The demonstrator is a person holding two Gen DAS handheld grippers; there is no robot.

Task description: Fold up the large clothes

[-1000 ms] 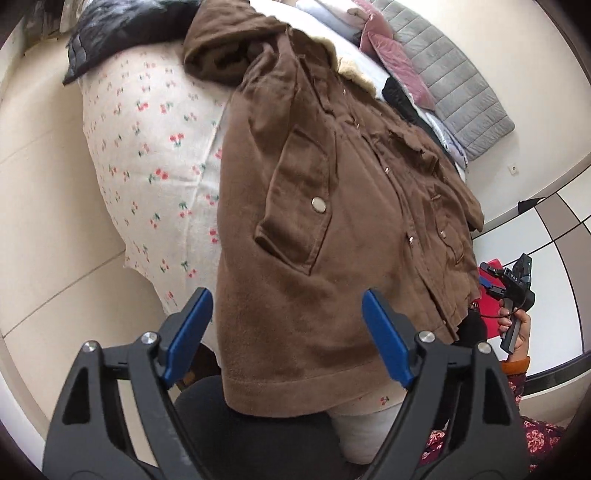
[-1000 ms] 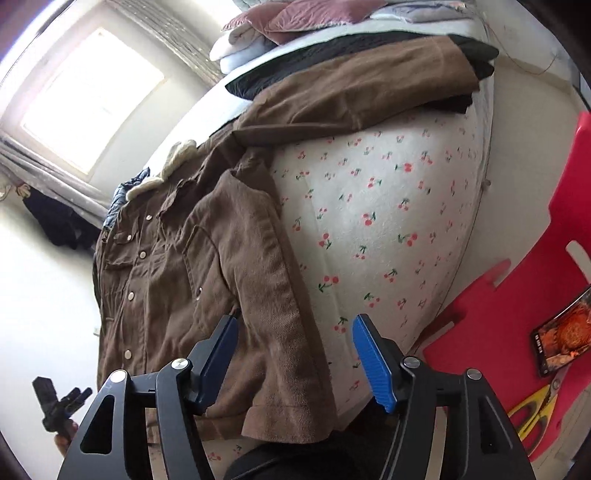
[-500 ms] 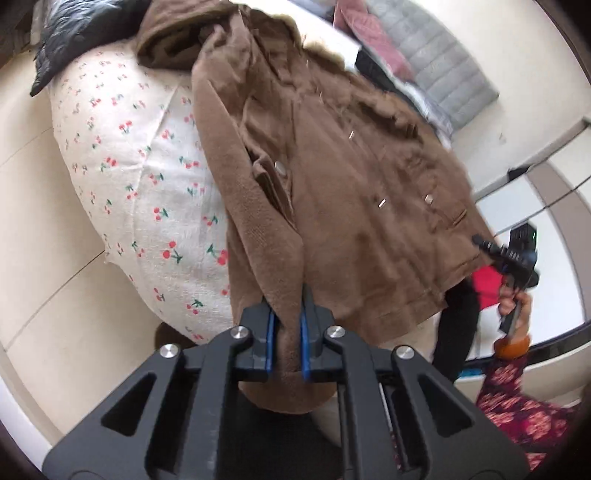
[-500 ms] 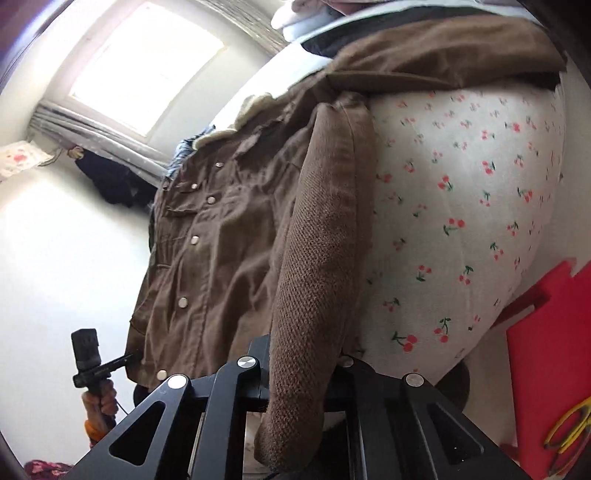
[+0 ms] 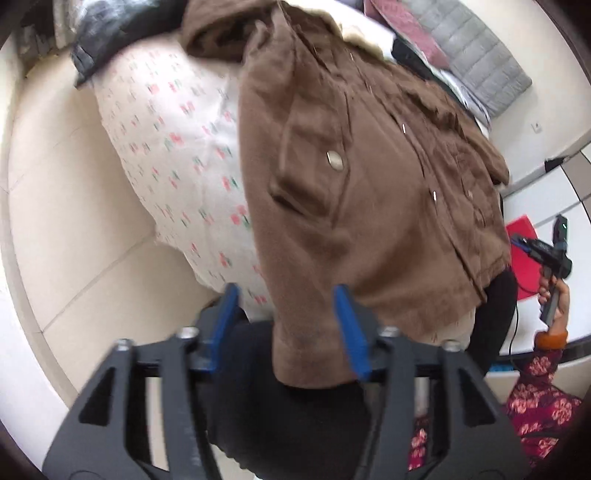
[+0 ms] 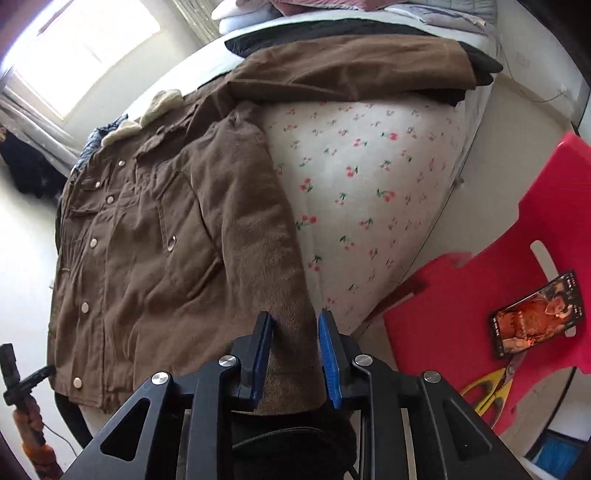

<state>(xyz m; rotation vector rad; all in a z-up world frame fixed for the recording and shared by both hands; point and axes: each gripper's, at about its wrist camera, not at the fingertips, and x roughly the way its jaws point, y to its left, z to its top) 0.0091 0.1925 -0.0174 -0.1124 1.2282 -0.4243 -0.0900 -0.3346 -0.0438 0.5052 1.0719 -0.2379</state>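
A large brown jacket [image 5: 369, 177] with snap buttons lies on a bed with a cherry-print sheet [image 5: 173, 155]. Its hem hangs over the bed's near edge. My left gripper [image 5: 288, 325] is open, with the jacket's lower left edge lying loose between its blue pads. In the right wrist view the jacket [image 6: 147, 236] has its right side folded inward. My right gripper [image 6: 293, 356] stands part open around the thick folded edge, and the pads look close to the cloth on both sides.
A red plastic chair [image 6: 491, 325] with a phone [image 6: 537, 319] and yellow scissors [image 6: 491, 387] stands right of the bed. Dark clothes and pillows [image 6: 332, 33] lie at the bed's far end. The cream tile floor [image 5: 55, 221] lies to the left.
Both grippers closed on the jacket's lower edges half a second ago. Now both have opened: the left wide, the right partly. The jacket edges have settled back on the bed.
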